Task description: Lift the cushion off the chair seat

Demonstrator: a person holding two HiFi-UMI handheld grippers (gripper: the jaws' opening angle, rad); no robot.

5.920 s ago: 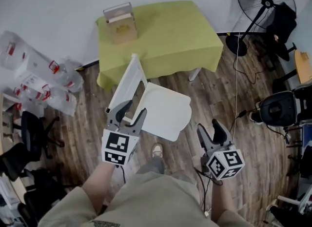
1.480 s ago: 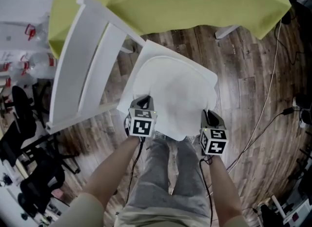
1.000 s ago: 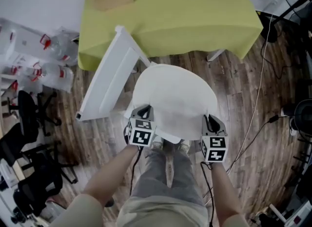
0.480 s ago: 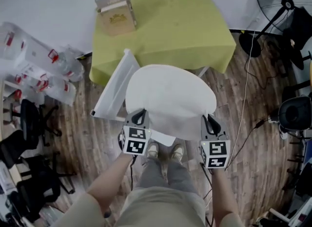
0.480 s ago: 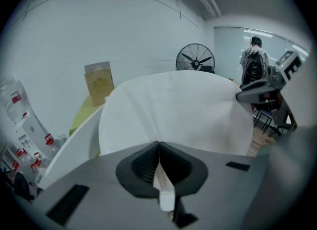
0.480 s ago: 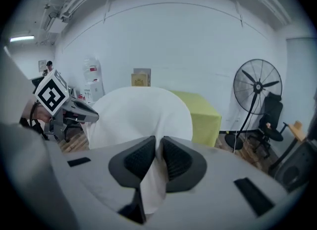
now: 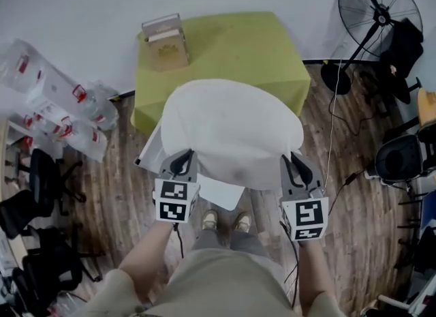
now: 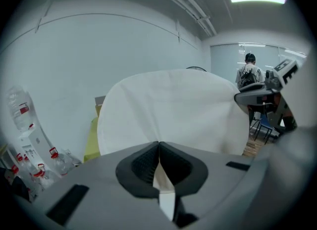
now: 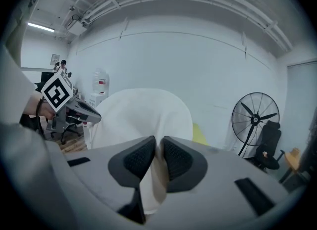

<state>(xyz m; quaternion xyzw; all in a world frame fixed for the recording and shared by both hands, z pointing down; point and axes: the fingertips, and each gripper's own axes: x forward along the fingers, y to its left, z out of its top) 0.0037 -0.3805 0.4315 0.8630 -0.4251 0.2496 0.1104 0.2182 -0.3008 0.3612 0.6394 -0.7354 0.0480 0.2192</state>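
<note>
White cloth fills the middle of the head view: it is the cushion [image 7: 231, 131], held up in the air above the chair [image 7: 219, 193] and well clear of the seat. My left gripper [image 7: 182, 162] is closed fully on its near left edge; in the left gripper view a thin fold of the cloth is pinched between the pads [image 8: 146, 162]. My right gripper [image 7: 294, 165] grips the near right edge, and its pads [image 9: 178, 160] stand a little apart, with a thicker fold pressed between them. Behind the cushion is a green table [image 7: 225, 43] with a brown box [image 7: 167, 41] on it. The box has a print on its side, but I cannot read it. The bottles [image 7: 54, 104] at the left have red labels, too small to read. My grippers carry only black-and-white square markers.
</note>
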